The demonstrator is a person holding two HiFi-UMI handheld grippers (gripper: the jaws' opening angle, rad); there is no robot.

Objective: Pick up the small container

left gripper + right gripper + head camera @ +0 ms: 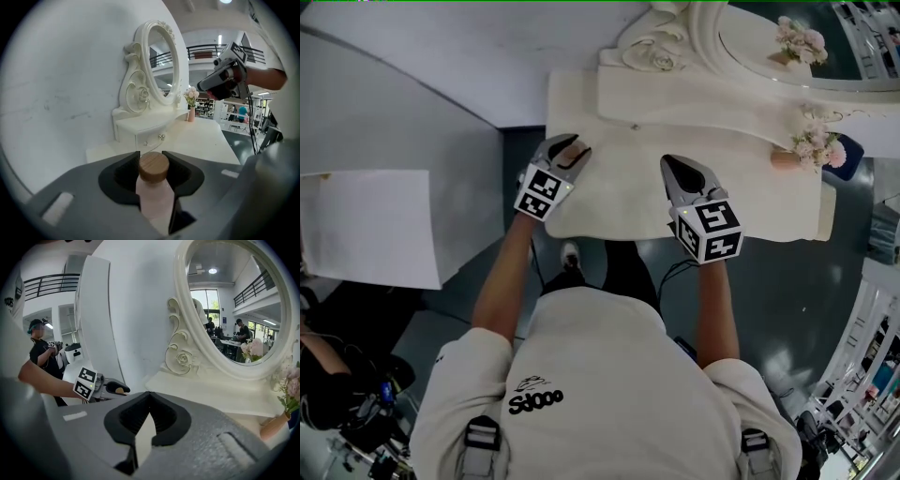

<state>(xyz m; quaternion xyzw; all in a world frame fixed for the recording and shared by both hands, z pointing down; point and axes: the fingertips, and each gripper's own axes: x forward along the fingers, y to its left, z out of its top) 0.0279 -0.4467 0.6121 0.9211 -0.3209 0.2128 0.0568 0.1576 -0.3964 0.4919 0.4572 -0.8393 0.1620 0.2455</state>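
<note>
Step judged: grasp | bottle is clamped by left gripper at tabletop's left edge (right gripper closed, empty) | next: a steady upright lift is likely needed

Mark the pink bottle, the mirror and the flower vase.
Bottle (153, 190), left gripper view, on its pink body below the wooden cap.
Mirror (234, 305), right gripper view, on the glass inside the frame.
Vase (191, 115), left gripper view, on its pink side.

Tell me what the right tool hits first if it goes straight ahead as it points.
Probably the raised drawer shelf under the mirror: the right tool, shut and empty, points across the tabletop at it. Depth is unclear.
</note>
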